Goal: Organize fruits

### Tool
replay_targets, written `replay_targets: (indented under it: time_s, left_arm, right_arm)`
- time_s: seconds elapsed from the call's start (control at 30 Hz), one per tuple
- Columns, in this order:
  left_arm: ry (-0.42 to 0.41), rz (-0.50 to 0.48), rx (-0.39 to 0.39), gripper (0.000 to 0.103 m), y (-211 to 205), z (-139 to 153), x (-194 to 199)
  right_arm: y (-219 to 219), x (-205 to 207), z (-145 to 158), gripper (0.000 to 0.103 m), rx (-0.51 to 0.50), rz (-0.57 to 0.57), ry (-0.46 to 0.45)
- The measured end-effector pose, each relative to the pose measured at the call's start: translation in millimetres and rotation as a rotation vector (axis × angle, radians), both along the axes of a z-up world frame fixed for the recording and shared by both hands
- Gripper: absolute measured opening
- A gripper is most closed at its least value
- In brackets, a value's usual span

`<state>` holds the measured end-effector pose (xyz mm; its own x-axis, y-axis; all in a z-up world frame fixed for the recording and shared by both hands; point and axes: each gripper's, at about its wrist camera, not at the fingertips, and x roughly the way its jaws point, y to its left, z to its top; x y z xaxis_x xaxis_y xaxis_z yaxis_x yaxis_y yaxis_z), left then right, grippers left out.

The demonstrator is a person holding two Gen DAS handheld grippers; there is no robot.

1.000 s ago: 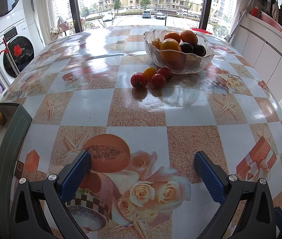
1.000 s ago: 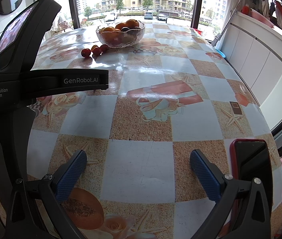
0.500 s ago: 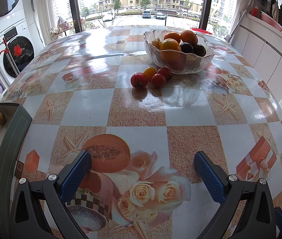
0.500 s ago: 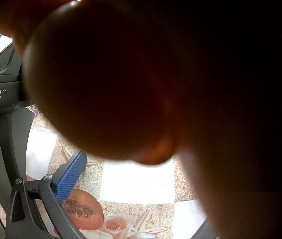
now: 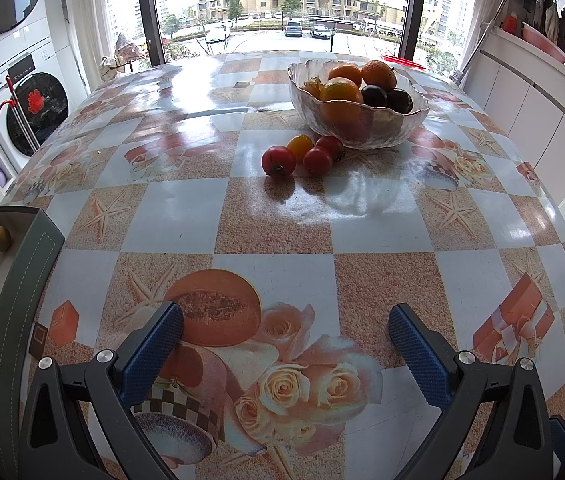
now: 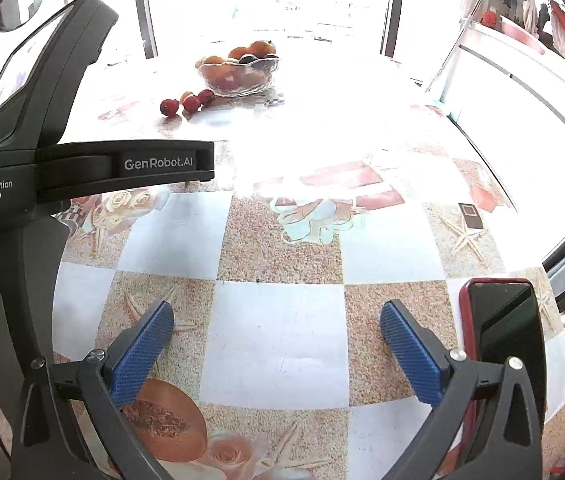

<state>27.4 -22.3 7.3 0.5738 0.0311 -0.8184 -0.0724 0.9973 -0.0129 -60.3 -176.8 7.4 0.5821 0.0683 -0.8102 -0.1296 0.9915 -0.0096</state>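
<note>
A glass bowl (image 5: 410,128) far across the table holds oranges (image 5: 340,94) and dark plums (image 5: 374,95). In front of it lie several small tomatoes: a red one (image 5: 278,161), a yellow one (image 5: 299,145) and two more red ones (image 5: 317,159). My left gripper (image 5: 285,326) rests open low over the near table, well short of the fruit, nothing between its fingers. My right gripper (image 6: 276,326) is open too and holds nothing. In the washed-out right wrist view the bowl (image 6: 238,74) and tomatoes (image 6: 169,106) sit far off.
The left gripper's body (image 6: 22,168) fills the left of the right wrist view. A red-cased phone (image 6: 502,344) lies by the right fingers. A grey box (image 5: 14,300) with small fruits stands at the table's left edge. White cabinets (image 5: 542,120) run along the right.
Half a second ago something large and dark close to the lens covered the right wrist view; it has gone and the view is now overexposed. Neither gripper has moved.
</note>
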Motion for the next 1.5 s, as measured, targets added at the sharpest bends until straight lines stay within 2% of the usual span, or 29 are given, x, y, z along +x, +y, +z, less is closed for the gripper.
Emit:
replay_targets:
  time_s: [1.5]
  left_arm:
    - [0.000,0.000,0.003,0.103,-6.9,0.5,7.5]
  right_arm:
    - [4.1,0.5,0.5,0.103,-0.003,-0.001,0.001]
